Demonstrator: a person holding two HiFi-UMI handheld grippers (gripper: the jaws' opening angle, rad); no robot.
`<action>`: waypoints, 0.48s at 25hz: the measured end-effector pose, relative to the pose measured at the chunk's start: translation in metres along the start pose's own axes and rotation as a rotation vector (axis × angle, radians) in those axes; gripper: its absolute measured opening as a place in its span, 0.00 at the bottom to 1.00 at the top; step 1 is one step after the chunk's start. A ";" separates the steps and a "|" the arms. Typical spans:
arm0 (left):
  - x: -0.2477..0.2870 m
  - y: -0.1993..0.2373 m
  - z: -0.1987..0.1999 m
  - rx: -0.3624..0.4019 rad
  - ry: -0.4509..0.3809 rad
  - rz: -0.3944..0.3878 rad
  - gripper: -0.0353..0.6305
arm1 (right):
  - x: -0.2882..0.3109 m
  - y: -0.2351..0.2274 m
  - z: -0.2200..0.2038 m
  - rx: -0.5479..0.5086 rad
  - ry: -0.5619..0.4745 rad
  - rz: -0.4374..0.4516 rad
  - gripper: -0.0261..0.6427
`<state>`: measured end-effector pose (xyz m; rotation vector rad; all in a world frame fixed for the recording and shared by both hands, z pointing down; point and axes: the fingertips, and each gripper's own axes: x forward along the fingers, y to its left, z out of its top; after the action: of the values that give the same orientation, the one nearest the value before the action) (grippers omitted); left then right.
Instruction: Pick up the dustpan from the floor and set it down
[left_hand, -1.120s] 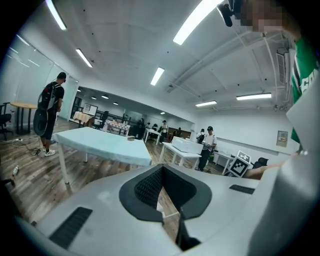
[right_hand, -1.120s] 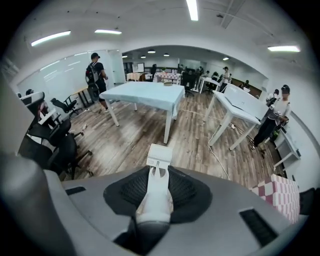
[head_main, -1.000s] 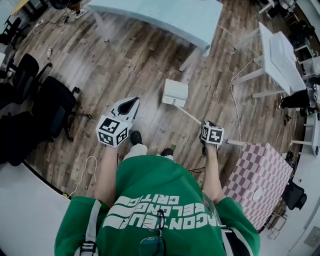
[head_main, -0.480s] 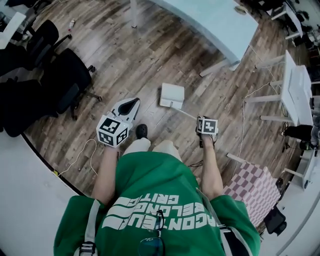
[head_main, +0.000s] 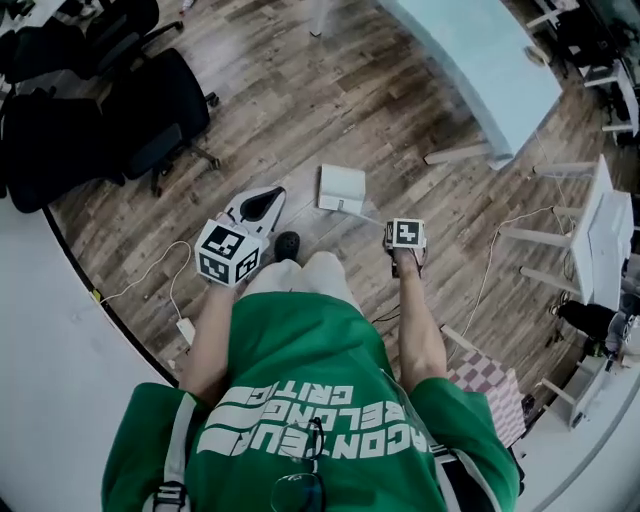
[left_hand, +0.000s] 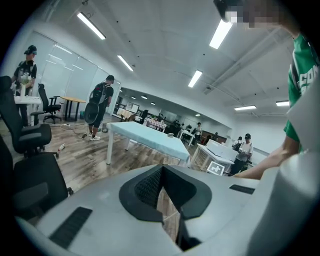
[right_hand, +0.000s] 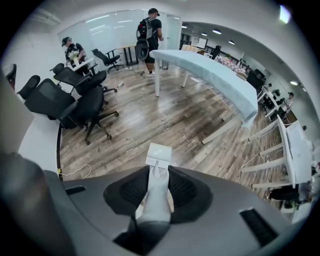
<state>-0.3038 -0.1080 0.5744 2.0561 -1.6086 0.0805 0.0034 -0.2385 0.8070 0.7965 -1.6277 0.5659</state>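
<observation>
- Our right gripper (right_hand: 158, 184) is clamped on the dustpan (right_hand: 158, 155) by its handle; the pan lies straight ahead of the jaws, slanting toward the floor (right_hand: 150, 117).
- Our left gripper (left_hand: 164, 200) has its jaws slightly apart and holds nothing.

Overhead + R cams: common dustpan (head_main: 342, 188) (right_hand: 158, 156)

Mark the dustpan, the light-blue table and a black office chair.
dustpan (right_hand: 159, 154), right gripper view, on its white pan.
light-blue table (right_hand: 210, 72), right gripper view, on its top.
black office chair (right_hand: 90, 105), right gripper view, on its backrest.
</observation>
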 end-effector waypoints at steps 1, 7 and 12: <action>-0.006 0.002 -0.002 -0.005 -0.001 0.016 0.04 | 0.007 0.004 0.001 -0.012 0.010 0.004 0.22; -0.037 0.019 -0.012 -0.023 0.005 0.104 0.04 | 0.039 0.023 0.016 -0.069 0.061 0.016 0.22; -0.047 0.024 -0.013 -0.041 -0.001 0.146 0.04 | 0.052 0.033 0.023 -0.093 0.099 0.019 0.22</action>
<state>-0.3364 -0.0643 0.5777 1.9068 -1.7453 0.0972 -0.0417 -0.2442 0.8553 0.6751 -1.5606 0.5309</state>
